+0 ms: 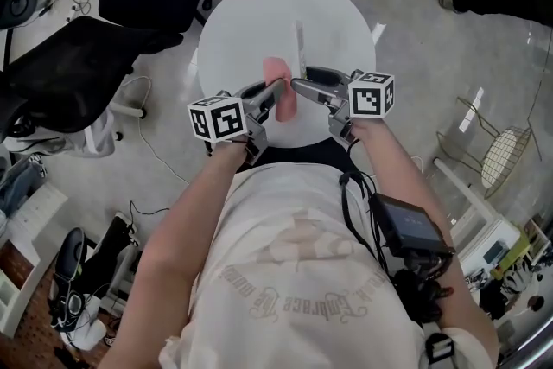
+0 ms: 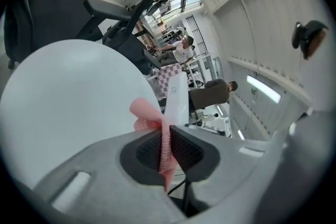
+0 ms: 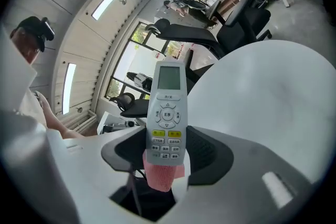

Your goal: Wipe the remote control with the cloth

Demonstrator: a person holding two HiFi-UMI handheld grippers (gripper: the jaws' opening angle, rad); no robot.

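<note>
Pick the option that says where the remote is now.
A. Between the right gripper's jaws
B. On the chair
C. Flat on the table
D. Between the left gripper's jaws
A: in the right gripper view, the remote stands between the jaws of the right gripper, buttons facing the camera, while the left gripper is shut on the cloth.

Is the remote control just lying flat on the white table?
No, the right tool holds the remote clamped by its lower end between its jaws.
</note>
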